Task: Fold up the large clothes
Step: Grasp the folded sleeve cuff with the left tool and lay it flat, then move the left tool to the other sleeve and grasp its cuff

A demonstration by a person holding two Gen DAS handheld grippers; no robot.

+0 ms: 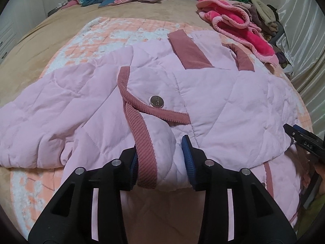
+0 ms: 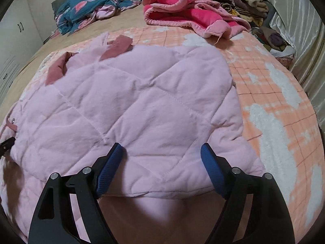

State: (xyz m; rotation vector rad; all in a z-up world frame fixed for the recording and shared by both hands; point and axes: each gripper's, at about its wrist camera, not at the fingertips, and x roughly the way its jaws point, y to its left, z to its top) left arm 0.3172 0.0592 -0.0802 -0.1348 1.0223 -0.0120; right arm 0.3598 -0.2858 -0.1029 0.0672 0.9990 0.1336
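A pale pink quilted jacket [image 1: 223,101] with dusty-rose corduroy trim and a silver snap button [image 1: 156,101] lies spread on a peach and white checked blanket [image 1: 113,32]. My left gripper [image 1: 160,160] is shut on a bunched fold of its near edge, a trim strip running between the blue pads. In the right wrist view the jacket's [image 2: 142,101] plain quilted side fills the middle. My right gripper [image 2: 162,158] stands open over its near folded edge, pads apart from the cloth. The right gripper's tip [image 1: 300,140] also shows at the right edge of the left wrist view.
A bright pink fleece garment [image 2: 182,14] lies at the far right of the bed, beside a pile of mixed clothes [image 1: 254,4]. Blue floral bedding [image 2: 87,6] sits at the far left. A satin curtain [image 2: 304,30] bounds the right side, white cupboards [image 1: 20,10] the left.
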